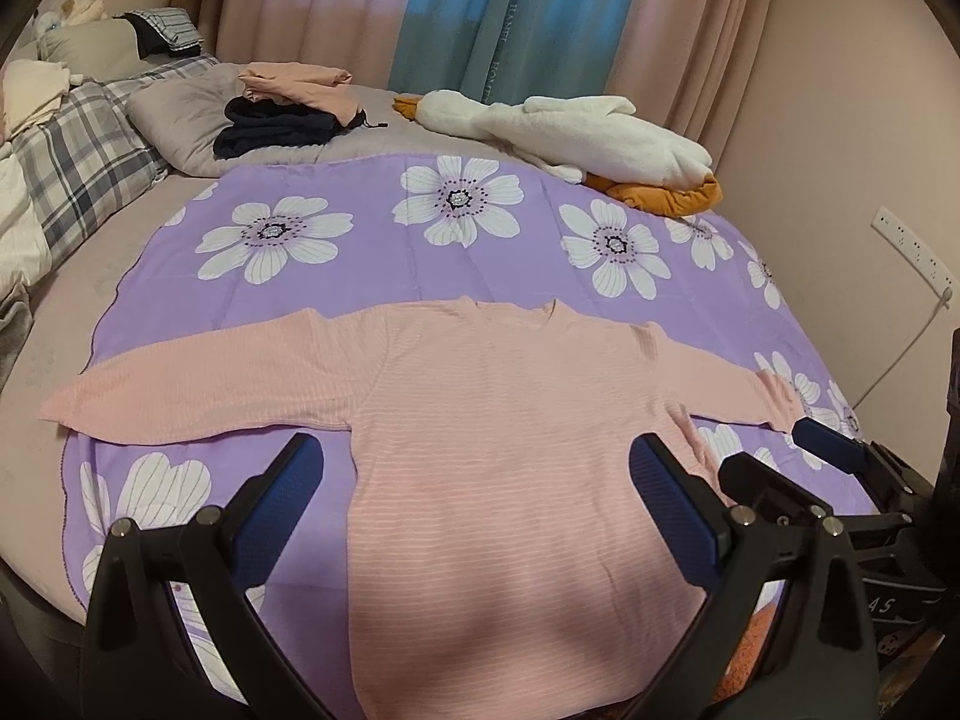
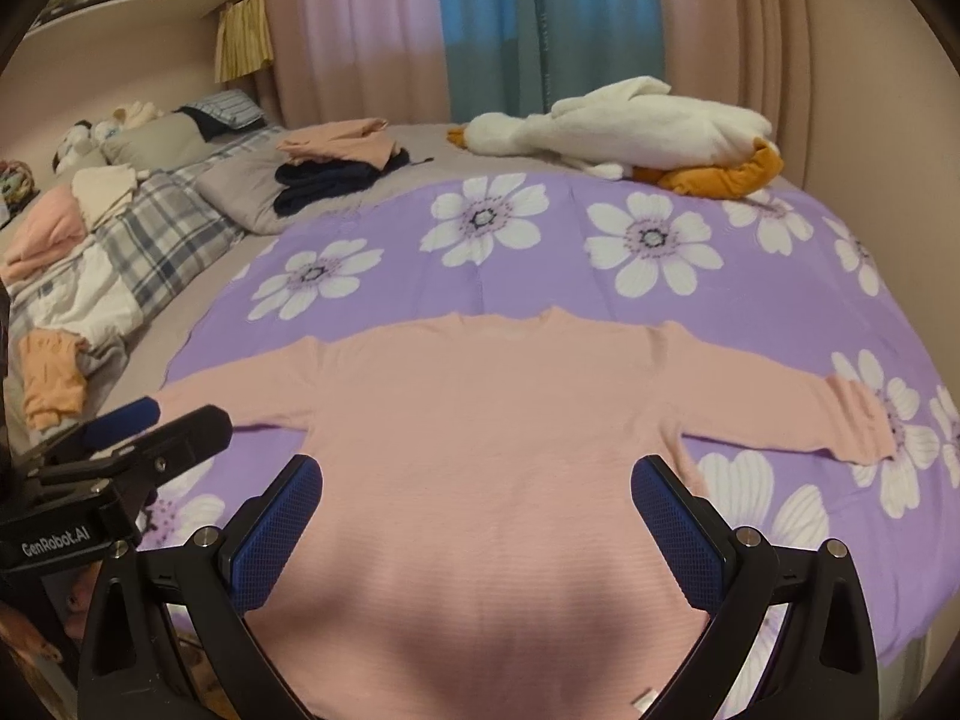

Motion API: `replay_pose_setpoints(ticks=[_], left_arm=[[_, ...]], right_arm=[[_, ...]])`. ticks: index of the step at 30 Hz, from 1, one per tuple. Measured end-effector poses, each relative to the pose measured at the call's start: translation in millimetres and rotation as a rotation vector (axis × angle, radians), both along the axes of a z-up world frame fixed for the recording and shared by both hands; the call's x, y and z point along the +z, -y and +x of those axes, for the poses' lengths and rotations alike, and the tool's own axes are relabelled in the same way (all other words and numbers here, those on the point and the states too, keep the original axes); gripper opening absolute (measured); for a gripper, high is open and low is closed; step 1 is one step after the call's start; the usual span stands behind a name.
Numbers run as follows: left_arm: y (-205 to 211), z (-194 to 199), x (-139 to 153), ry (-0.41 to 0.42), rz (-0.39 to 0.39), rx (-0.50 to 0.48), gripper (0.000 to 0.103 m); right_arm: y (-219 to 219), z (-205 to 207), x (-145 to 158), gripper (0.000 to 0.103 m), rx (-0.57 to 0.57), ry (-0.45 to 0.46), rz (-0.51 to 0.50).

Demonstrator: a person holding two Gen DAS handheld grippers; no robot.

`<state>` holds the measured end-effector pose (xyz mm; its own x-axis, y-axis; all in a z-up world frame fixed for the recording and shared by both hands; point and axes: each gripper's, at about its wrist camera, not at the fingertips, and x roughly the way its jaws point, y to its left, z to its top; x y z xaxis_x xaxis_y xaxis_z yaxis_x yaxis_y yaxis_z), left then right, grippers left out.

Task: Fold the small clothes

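A pink striped long-sleeved top (image 1: pixel 504 420) (image 2: pixel 492 420) lies flat on a purple cloth with white flowers (image 1: pixel 420 240) (image 2: pixel 540 252), neck away from me and both sleeves spread out sideways. My left gripper (image 1: pixel 477 462) is open above the lower body of the top, nothing between its blue pads. My right gripper (image 2: pixel 478 480) is open too, over the same part of the top. Each gripper shows in the other's view: the right gripper (image 1: pixel 774 450) at the right edge, the left gripper (image 2: pixel 174 414) at the left edge.
A stack of folded clothes (image 1: pixel 294 108) (image 2: pixel 342 162) rests on a grey pillow at the back. A white plush goose (image 1: pixel 570 126) (image 2: pixel 630 126) lies at the far right. Plaid bedding (image 1: pixel 78 156) with more garments (image 2: pixel 48 228) is on the left. Curtains hang behind.
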<state>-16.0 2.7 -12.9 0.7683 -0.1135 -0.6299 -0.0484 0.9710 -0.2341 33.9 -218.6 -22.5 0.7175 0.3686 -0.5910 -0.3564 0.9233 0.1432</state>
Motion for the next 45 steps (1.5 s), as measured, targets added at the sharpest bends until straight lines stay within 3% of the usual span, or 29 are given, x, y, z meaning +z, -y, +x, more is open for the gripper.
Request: replay_pose_setpoints(ticks=[20, 28, 45], left_arm=[[-16.0, -3.4, -5.9, -0.032, -0.006, 0.033, 0.102], [-15.4, -2.8, -8.5, -0.043, 0.026, 0.043, 0.101], [-16.9, 2.6, -13.4, -0.068, 0.02, 0.043, 0.101]], right_arm=[[-14.6, 7.2, -0.5, 0.102, 0.032, -0.027, -0.023], [-12.1, 7.9, -2.7, 0.102, 0.052, -0.026, 0.003], [-6.6, 8.3, -8.3, 0.102, 0.015, -0.039, -0.001]])
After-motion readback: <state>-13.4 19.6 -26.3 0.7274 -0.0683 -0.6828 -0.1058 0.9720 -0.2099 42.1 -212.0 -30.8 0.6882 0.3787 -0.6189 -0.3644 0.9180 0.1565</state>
